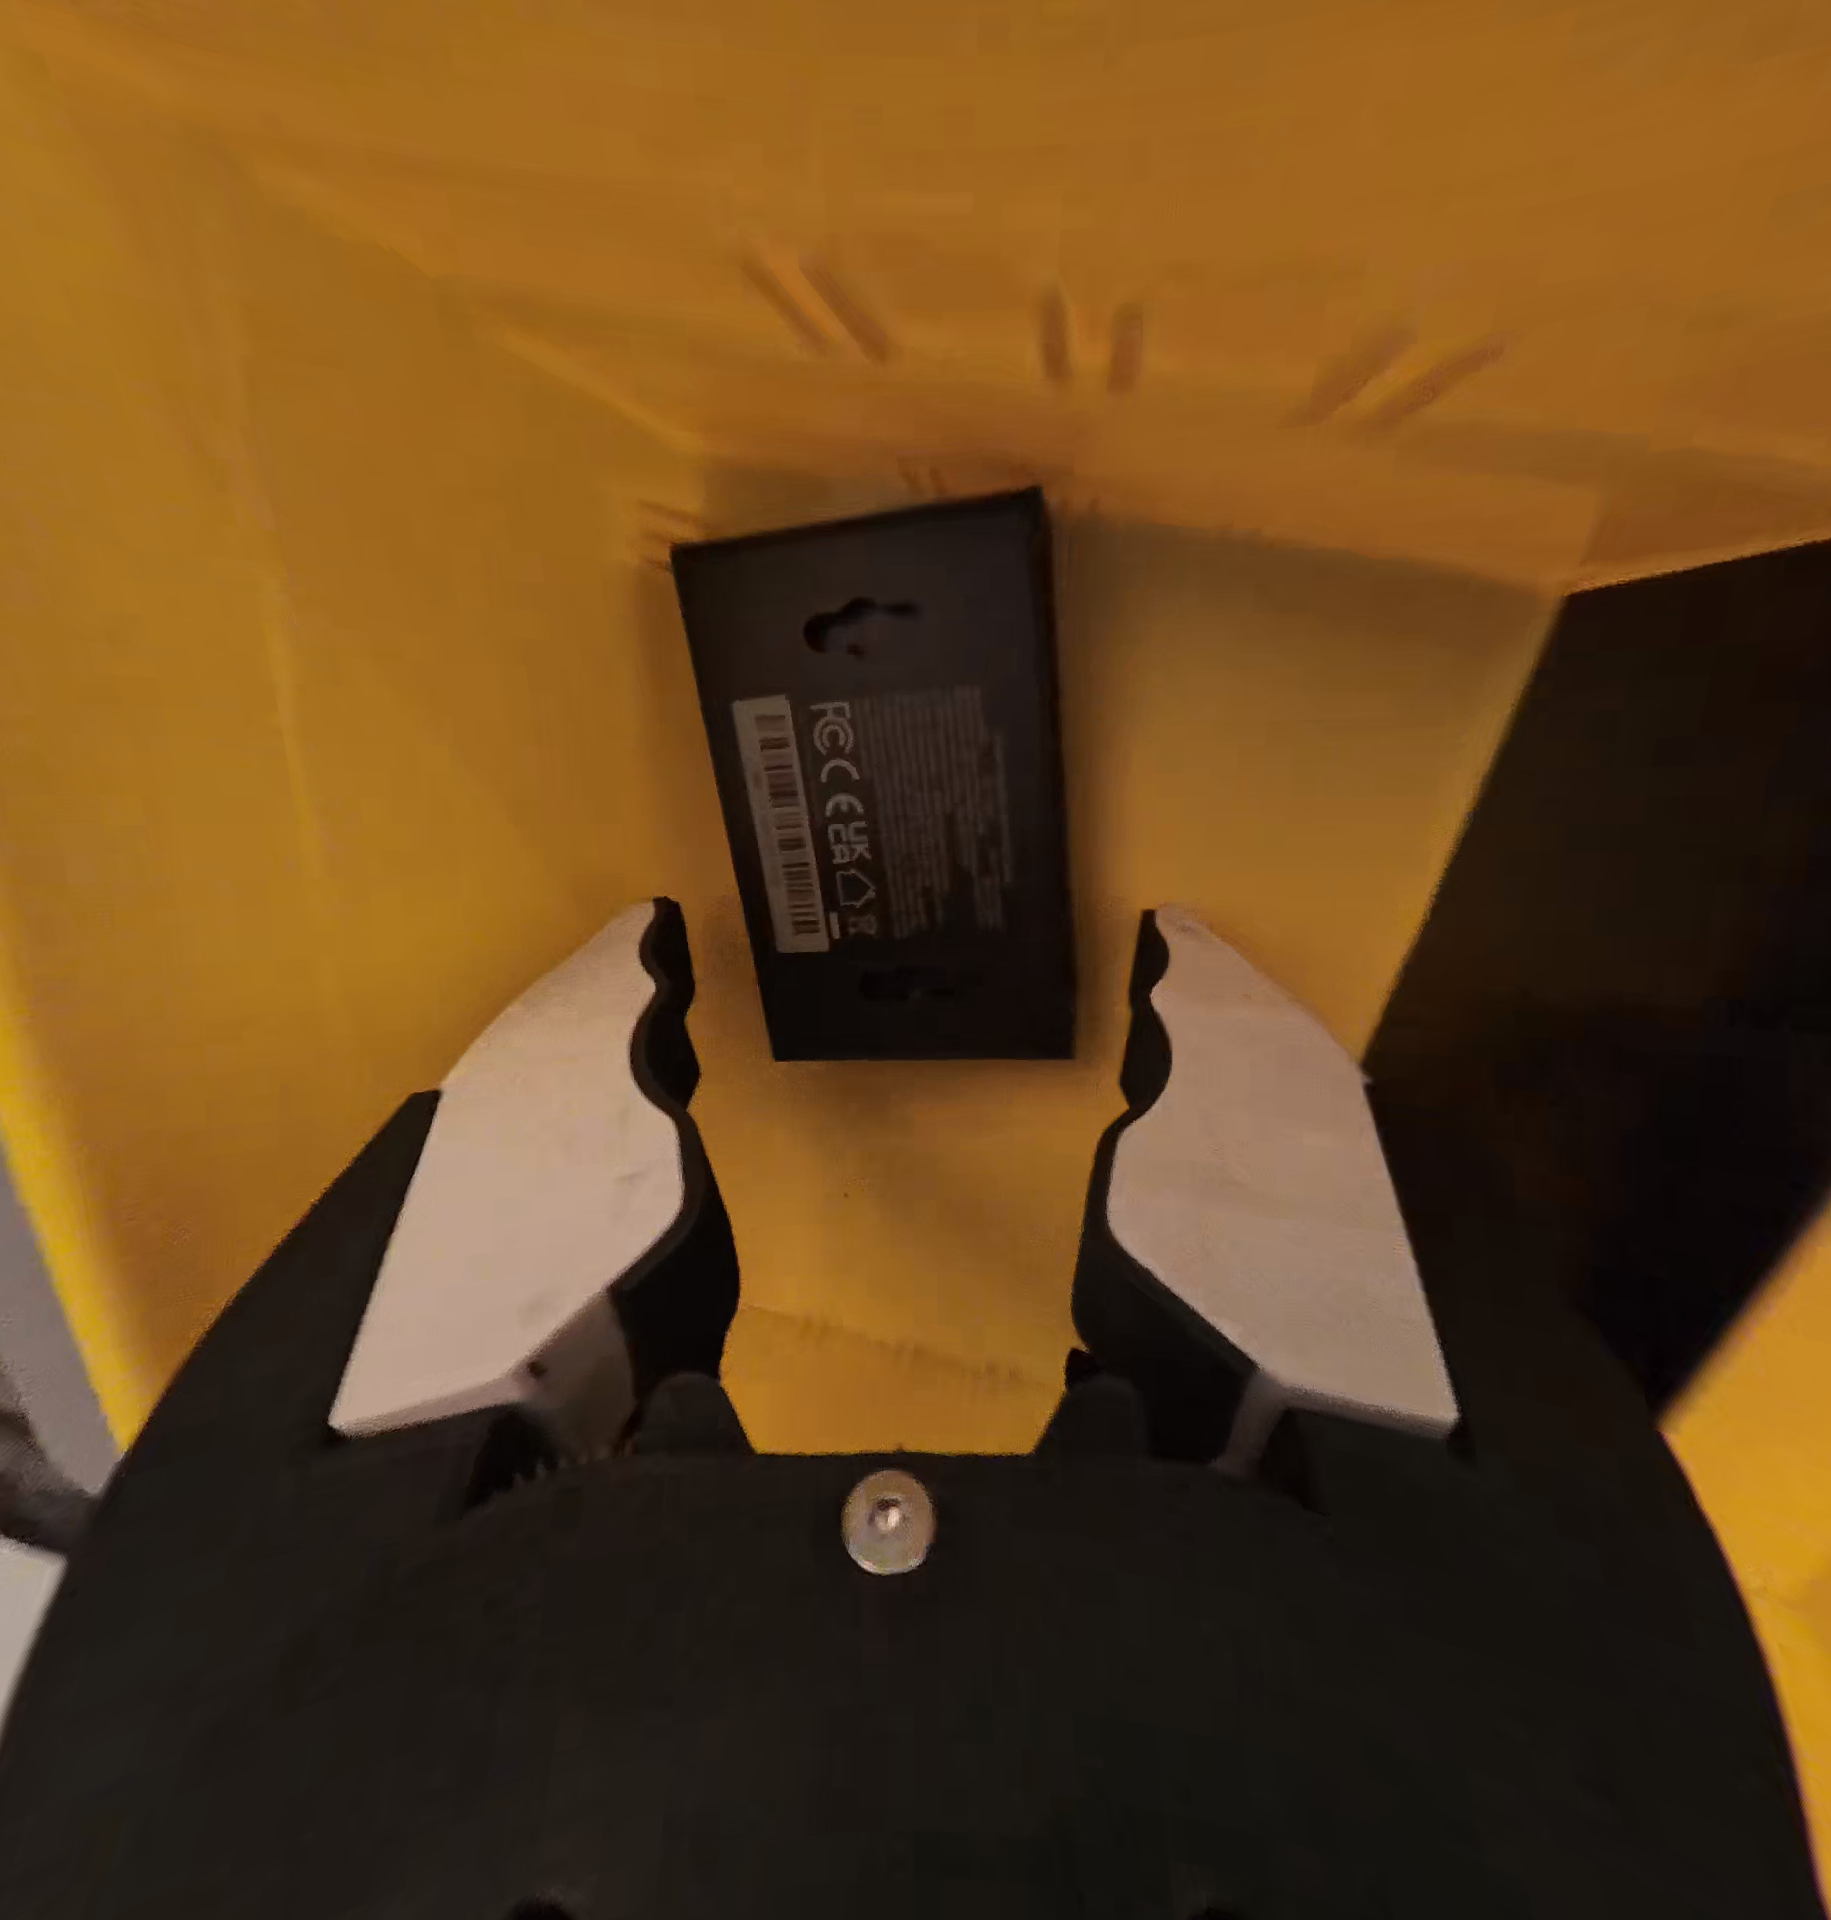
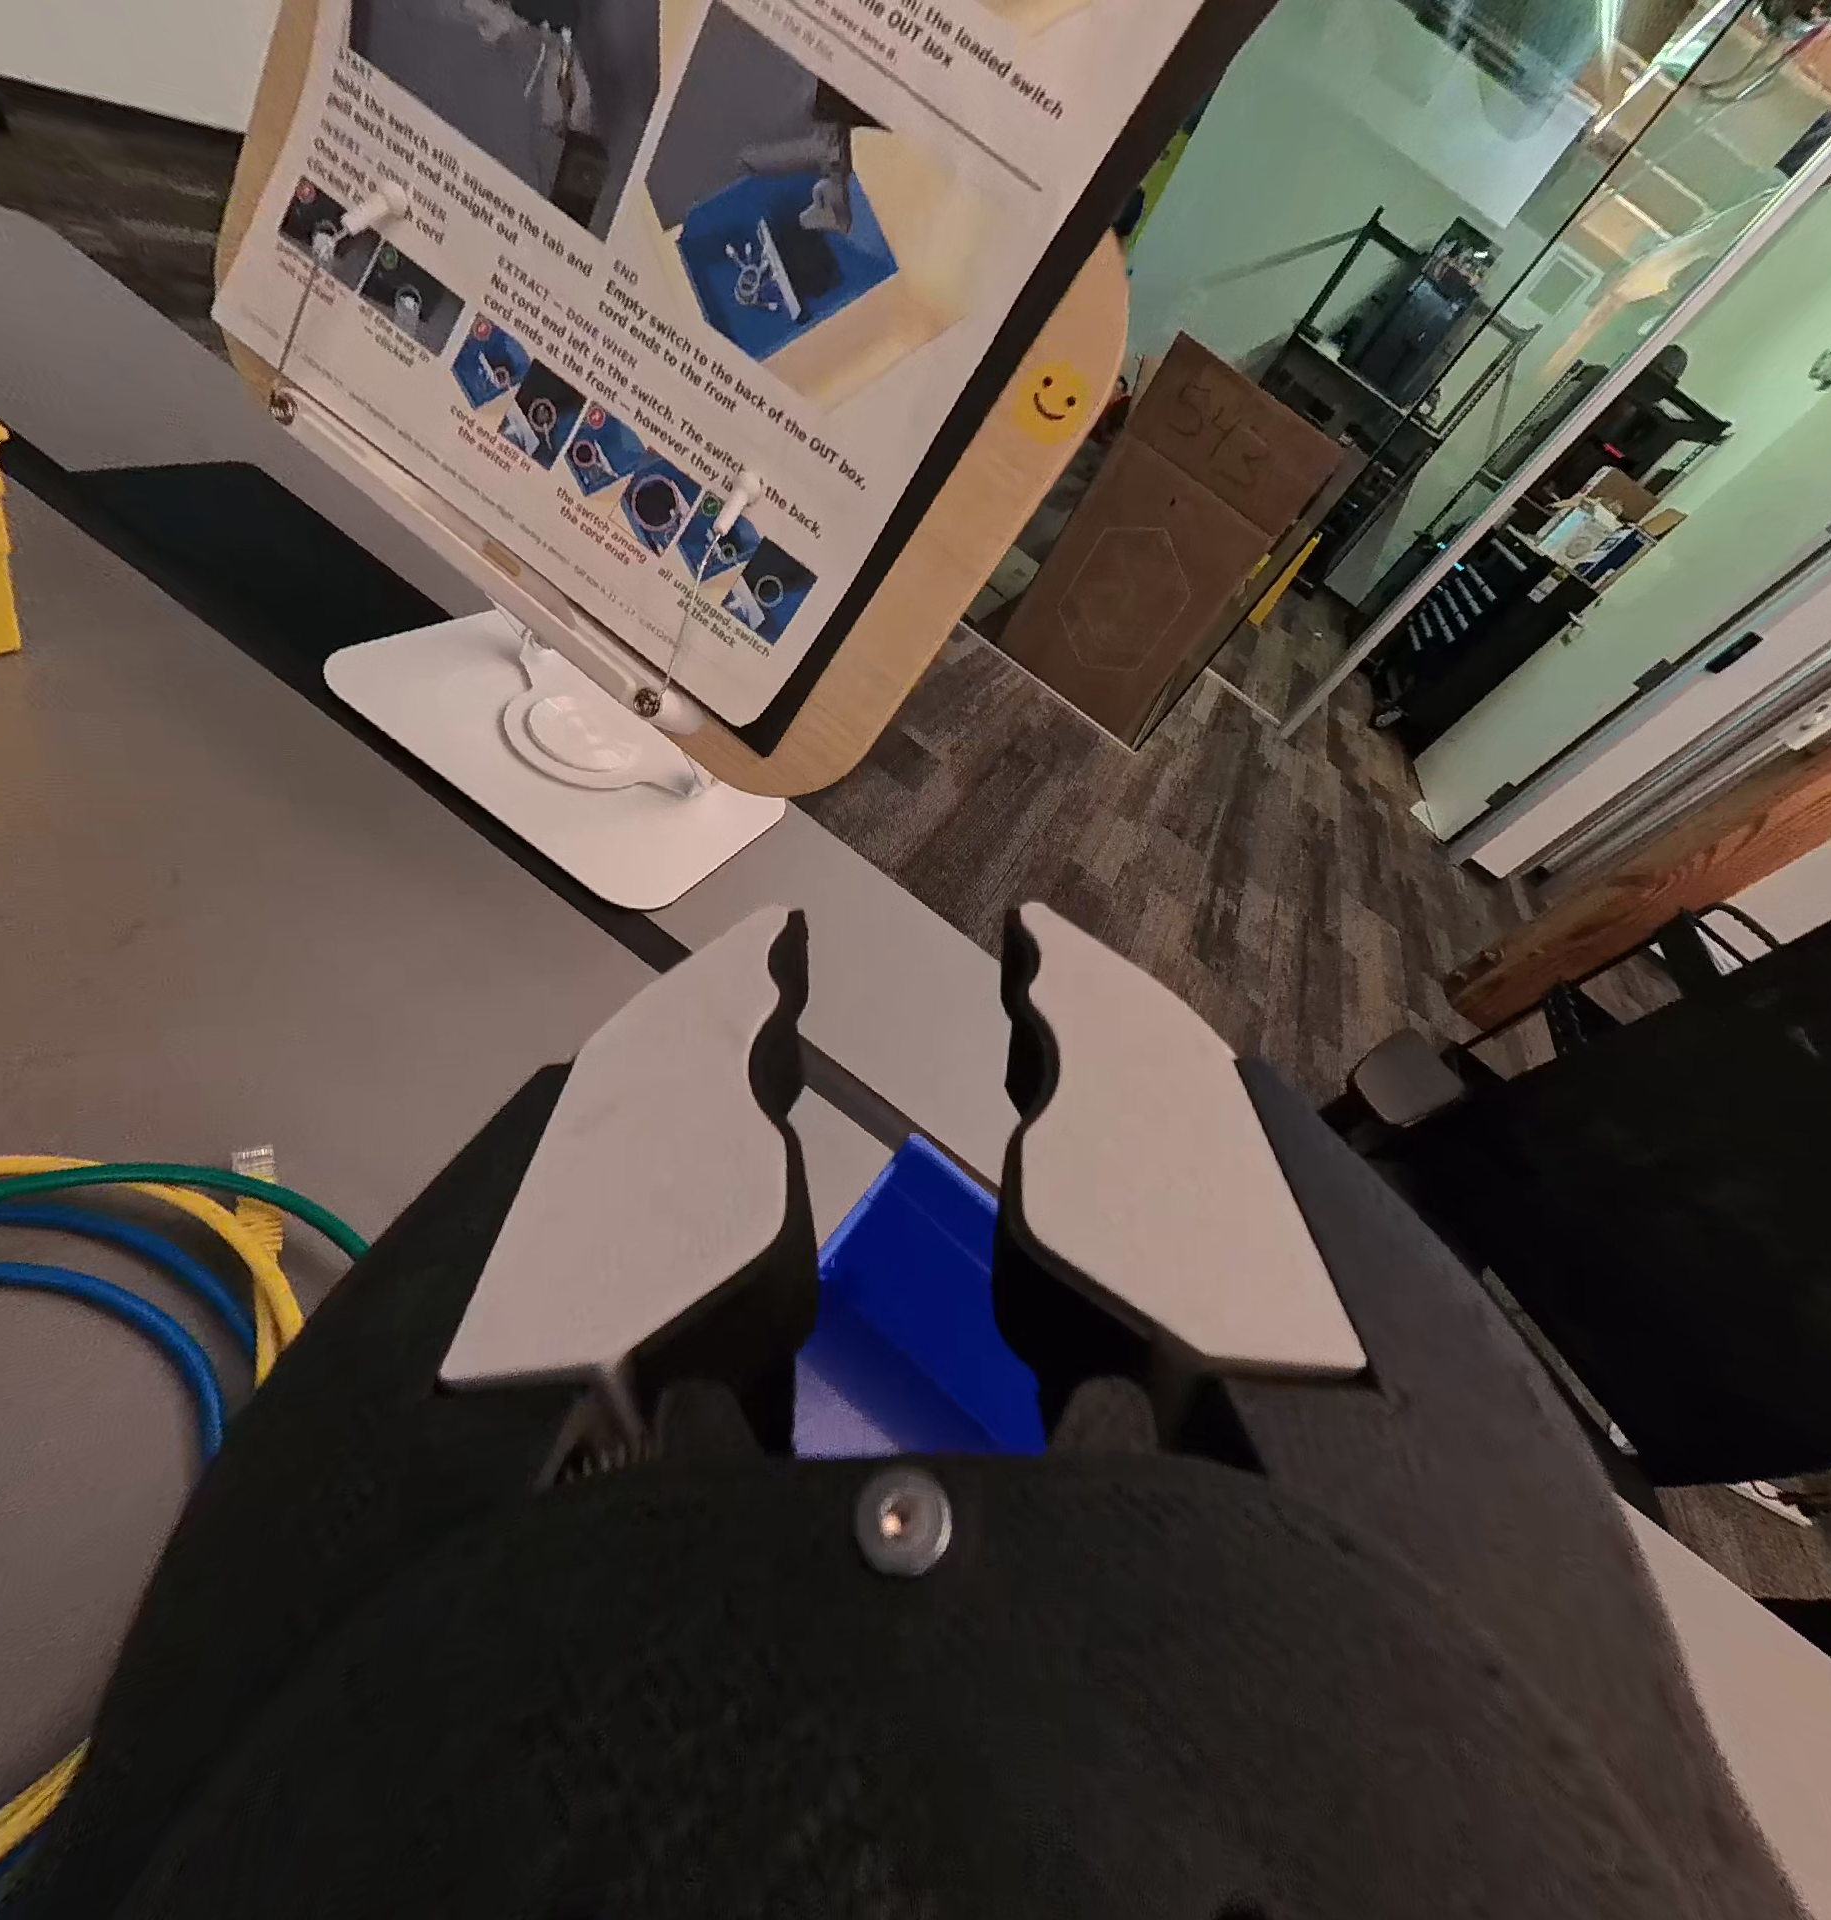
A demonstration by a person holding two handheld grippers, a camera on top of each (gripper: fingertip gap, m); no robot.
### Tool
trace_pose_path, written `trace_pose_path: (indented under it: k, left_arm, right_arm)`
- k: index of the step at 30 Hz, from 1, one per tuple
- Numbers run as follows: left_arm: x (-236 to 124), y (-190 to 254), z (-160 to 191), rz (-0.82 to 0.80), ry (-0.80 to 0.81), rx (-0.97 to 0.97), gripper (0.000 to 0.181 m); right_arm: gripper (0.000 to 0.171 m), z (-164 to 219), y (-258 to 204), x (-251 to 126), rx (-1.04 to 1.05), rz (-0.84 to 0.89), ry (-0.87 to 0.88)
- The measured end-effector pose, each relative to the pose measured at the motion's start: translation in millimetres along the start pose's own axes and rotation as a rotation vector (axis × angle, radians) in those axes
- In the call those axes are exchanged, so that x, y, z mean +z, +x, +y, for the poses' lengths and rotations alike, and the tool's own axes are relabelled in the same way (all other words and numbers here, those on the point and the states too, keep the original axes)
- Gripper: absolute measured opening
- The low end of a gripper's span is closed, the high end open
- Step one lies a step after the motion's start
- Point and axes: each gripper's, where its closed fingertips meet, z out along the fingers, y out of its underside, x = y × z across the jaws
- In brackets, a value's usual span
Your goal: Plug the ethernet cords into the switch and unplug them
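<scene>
**Switch face-down in the yellow bin, cords out on the bench**

We held the left gripper (image 1: 911, 914) spread wide and empty inside the yellow bin (image 1: 319, 623), its jaws standing to either side of the near end of the switch (image 1: 875, 774). The switch lay flat on the bin floor, label side up, its far end near the back wall. A dark panel (image 1: 1638, 935) leaned at the bin's right side. We judged the main risk to be the grasp itself: the switch was a thin, smooth, hard-edged black slab lying flush on slick plastic, so closing fingers could skate it toward the back wall rather than lift it, or tilt it out of the pads. With the ports hidden, we could also bring it up the wrong way round.

Our right gripper (image 2: 900, 935) hovered unclenched, holding nothing, over the bench's far edge above a blue bin (image 2: 911, 1299). The ethernet cords (image 2: 163, 1257), blue, yellow and green, rubbery and looped, lay on the grey bench (image 2: 215, 883) at its left; one clear plug (image 2: 254, 1158) pointed up. Loose loops could snag a finger. A glossy instruction sheet (image 2: 630, 312) stood on a white stand (image 2: 547, 748).
</scene>
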Motion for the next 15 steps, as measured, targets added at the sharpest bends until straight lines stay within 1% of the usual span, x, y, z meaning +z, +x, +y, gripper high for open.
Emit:
trace_pose_path:
  k: [1, 3, 4, 6, 10, 15]
  left_arm:
    - [1, -1, -2, 0.016, 0.014, -0.015, 0.079]
    - [3, -2, 1, 0.046, -0.009, -0.048, 0.073]
    - [4, 1, 1, 0.087, -0.014, -0.07, 0.063]
    - [3, 1, 4, 0.113, -0.04, -0.088, 0.061]
    - [-5, -2, 16, 0.049, -0.138, -0.089, 0.06]
    - [-48, -7, 22, -0.042, -0.203, -0.134, 0.06]
  right_arm:
    - [0.037, 2, -2, 3, -0.01, -0.003, -0.011]
    - [0.037, 6, -6, 7, -0.037, -0.007, -0.035]
    - [0.037, 8, -7, 9, -0.05, -0.007, -0.045]
    - [0.037, 9, -9, 12, -0.072, -0.005, -0.056]
    - [0.037, 5, -10, 12, -0.077, -0.003, -0.039]
    - [0.037, -1, -8, 5, -0.064, -0.01, -0.004]
